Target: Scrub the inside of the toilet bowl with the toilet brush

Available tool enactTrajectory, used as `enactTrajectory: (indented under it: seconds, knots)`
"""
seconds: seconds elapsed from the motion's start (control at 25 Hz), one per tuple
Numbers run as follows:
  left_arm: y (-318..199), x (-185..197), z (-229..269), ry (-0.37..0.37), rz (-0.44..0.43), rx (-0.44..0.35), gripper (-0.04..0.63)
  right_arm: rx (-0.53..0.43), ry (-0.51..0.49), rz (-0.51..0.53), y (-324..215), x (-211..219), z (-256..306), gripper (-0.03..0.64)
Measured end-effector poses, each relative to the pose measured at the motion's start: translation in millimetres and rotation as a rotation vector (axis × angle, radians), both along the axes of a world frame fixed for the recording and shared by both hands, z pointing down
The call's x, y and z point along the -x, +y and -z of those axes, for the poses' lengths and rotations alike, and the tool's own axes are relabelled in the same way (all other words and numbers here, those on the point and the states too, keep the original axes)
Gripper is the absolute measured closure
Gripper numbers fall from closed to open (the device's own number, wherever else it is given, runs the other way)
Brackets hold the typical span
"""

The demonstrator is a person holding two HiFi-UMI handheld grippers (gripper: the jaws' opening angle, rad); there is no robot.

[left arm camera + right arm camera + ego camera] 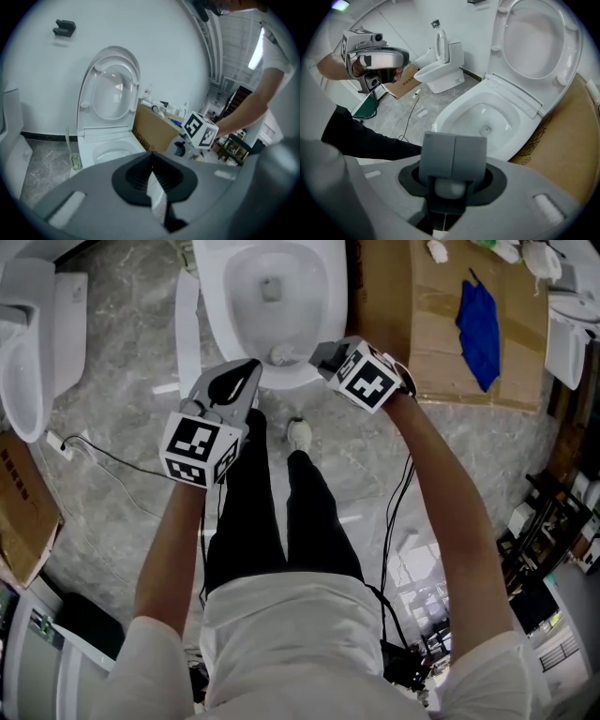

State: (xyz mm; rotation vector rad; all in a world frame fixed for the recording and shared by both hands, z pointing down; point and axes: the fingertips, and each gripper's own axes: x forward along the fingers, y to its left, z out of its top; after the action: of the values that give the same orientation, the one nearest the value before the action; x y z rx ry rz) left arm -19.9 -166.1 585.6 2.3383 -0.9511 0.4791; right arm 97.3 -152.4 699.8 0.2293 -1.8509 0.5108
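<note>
Left gripper, jaws together, far from toilet brush

The toilet bowl stands straight before you. At its right is a cardboard box with a cloth on it. The toilet brush stands at its left, a second toilet farther left.

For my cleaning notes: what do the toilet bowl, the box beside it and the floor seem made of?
Toilet bowl: likely glazed ceramic, white and glossy. Box: brown cardboard, matte, creased. Floor: perhaps stone or marble-look tile, grey with veins.
</note>
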Motion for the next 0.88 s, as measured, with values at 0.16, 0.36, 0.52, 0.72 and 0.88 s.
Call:
enactTrajectory:
  seconds: [0.16, 0.36, 0.52, 0.72, 0.88]
  knots:
    - [-2, -3, 0, 0.007, -0.007, 0.003, 0.604, -0.004, 0.031, 0.024, -4, -8, 3, 0.459]
    - [-7, -6, -1, 0.019, -0.009, 0.008, 0.604, -0.002, 0.068, 0.023, -16, -19, 5, 0.460]
    - [-11, -2, -2, 0.023, -0.011, 0.012, 0.604, -0.002, 0.095, 0.026, -24, -24, 4, 0.460]
    - [-17, 3, -4, 0.026, -0.011, 0.016, 0.604, -0.010, 0.129, 0.045, -38, -29, 1, 0.462]
    - [-21, 9, -8, 0.027, -0.006, 0.026, 0.604, -0.018, 0.143, 0.037, -51, -33, 1, 0.462]
